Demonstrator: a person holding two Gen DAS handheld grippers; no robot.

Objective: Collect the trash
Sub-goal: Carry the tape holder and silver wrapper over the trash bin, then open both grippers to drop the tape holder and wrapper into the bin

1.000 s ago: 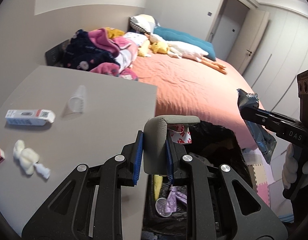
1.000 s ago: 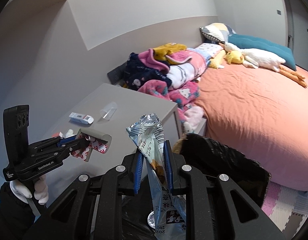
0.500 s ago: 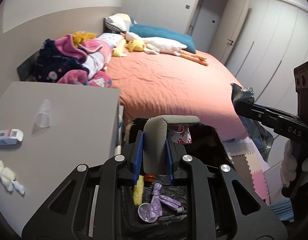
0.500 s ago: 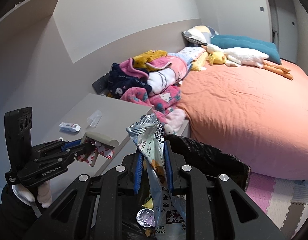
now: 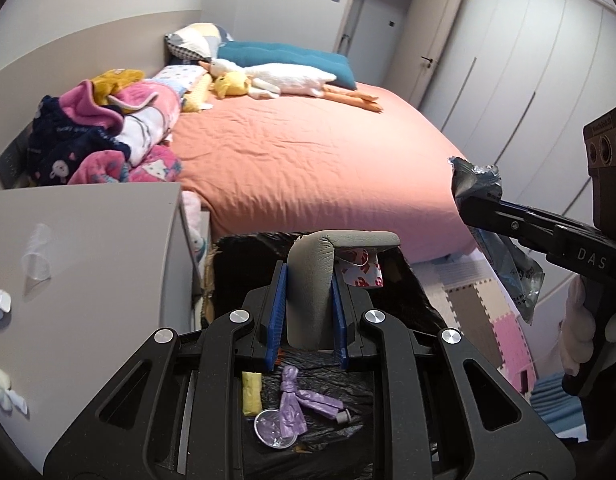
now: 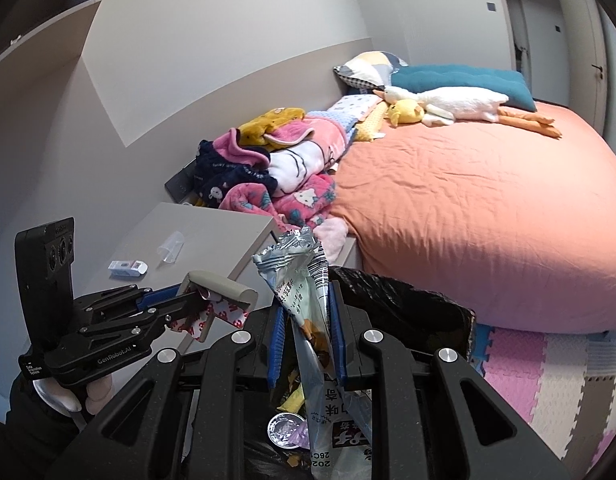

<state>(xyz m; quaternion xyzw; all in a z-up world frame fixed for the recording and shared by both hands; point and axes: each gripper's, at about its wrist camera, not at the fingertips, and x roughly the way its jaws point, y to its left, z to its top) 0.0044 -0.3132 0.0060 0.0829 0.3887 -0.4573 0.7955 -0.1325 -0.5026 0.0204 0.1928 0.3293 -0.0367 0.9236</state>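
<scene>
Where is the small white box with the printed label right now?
The small white box lies on the grey table, in the right wrist view's left half, beside the clear plastic cup.

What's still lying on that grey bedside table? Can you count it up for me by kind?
On the grey table:
Clear plastic cup: 1
Small white box: 1
Crumpled white tissue: 1
Total: 3
</scene>
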